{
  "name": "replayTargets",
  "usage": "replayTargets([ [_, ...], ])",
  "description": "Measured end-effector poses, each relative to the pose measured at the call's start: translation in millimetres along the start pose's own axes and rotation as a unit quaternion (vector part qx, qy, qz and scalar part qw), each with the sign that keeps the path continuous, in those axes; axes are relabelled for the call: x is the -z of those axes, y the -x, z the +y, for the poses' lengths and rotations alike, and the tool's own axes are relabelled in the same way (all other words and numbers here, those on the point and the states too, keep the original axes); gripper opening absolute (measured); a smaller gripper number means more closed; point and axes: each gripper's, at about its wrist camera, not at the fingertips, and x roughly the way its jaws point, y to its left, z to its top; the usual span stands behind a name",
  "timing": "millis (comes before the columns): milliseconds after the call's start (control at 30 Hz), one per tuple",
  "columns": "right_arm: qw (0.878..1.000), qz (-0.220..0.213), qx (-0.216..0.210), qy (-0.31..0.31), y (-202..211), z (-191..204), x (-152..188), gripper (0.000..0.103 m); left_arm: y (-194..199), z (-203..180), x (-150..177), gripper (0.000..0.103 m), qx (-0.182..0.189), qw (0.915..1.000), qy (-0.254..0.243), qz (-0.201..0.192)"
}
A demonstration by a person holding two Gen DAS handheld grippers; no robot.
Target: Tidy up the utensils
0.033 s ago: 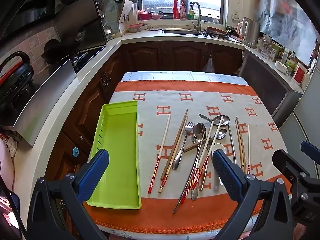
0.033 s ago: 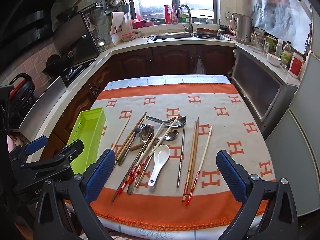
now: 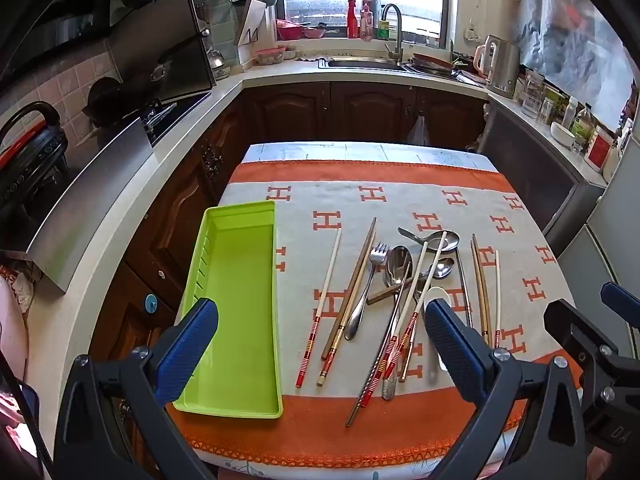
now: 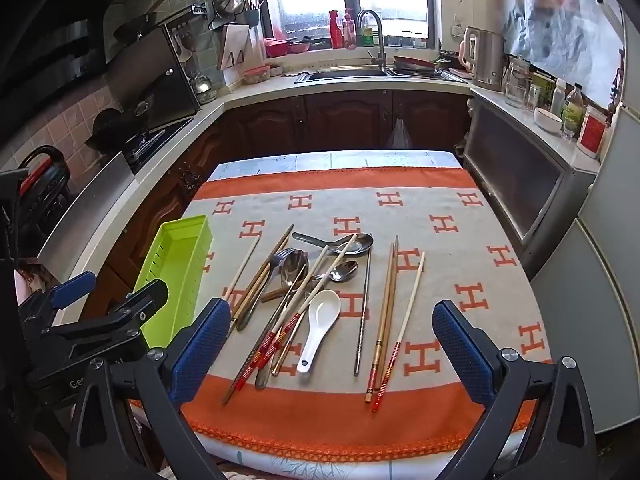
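Utensil pile (image 3: 400, 300) sprawled mid-worktop (image 3: 400, 200), nothing sorted; green tray (image 3: 236, 300) bare at pile's 9 o'clock. Step, my read: opening pick. Left tool (image 3: 320, 344) released, wide, hovering near-side over chopsticks. Right tool (image 4: 332, 344) likewise spread, white spoon (image 4: 320, 324) dead ahead, 12 o'clock. Next: descend, single out one piece.

The green tray (image 3: 236, 312) is showing glossy plastic; spoons (image 4: 294, 266) are gleaming as polished metal; the tablecloth (image 4: 440, 264) is looking matt, woven; the white spoon (image 4: 320, 322) is shining like ceramic.
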Motion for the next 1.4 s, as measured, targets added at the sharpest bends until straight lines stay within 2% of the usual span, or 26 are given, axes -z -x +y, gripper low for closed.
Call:
replayTargets([
  [100,1.0,-0.002,-0.001,-0.001,-0.7,1.8,0.9,0.103,-1.8,4.5,3.6,0.102,0.014,0.9998,0.012,-0.004],
  [267,1.0,0.007,-0.005,-0.008,-2.8,3.4,2.0,0.103,-5.7,-1.8,5.3,0.102,0.018,0.9997,0.009,0.011],
  [333,1.0,0.006,-0.005,-0.005,-7.0,7.1,1.5,0.103,-6.2,3.0,4.5,0.102,0.03,0.9994,0.008,0.015],
  [600,1.0,0.01,-0.013,0.002,-6.5,3.5,4.6,0.103,-4.6,1.3,6.8,0.102,0.037,0.9991,0.01,0.019],
  [1400,1.0,0.013,-0.016,0.002,-7.8,3.3,7.3,0.103,-9.6,-0.7,10.5,0.102,0.031,0.9989,0.001,0.034],
])
